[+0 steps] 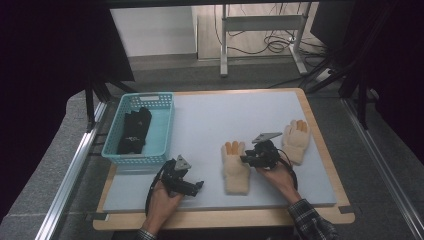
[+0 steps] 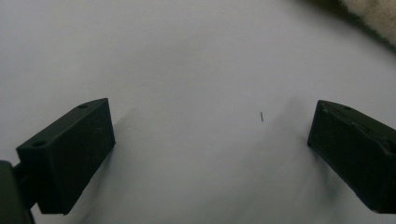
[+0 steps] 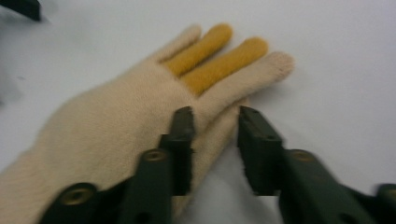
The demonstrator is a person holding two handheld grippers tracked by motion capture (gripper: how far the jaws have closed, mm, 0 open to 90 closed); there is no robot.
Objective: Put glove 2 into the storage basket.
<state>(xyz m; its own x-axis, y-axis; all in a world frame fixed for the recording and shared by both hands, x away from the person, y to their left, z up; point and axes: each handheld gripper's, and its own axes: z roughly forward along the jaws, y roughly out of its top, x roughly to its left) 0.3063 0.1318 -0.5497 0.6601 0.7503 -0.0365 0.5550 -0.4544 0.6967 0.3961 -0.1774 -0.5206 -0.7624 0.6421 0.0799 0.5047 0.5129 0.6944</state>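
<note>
A: Where was the right claw (image 3: 212, 140)?

B: Low and centre in the right gripper view, at the edge of a cream glove (image 3: 130, 121) with two mustard fingers. Its jaws straddled the glove's thumb-side edge; one pad lay against the knit, the other stood just off it, so the grip was not yet clenched.

A: And from above?

B: In the high view the right claw (image 1: 248, 159) sat right of centre, just beside that cream glove (image 1: 235, 167), which lay flat on the grey bench (image 1: 210, 120). A second matching glove (image 1: 296, 140) lay to the right of it.

A: The left claw?

B: Released. In the left gripper view the left claw (image 2: 210, 140) had its jaws wide apart over bare bench. In the high view the left claw (image 1: 192, 186) rested at lower centre-left.

A: Anything further out?

B: A turquoise basket (image 1: 165, 125) at the upper left of the bench, holding dark gloves (image 1: 134, 131).
</note>
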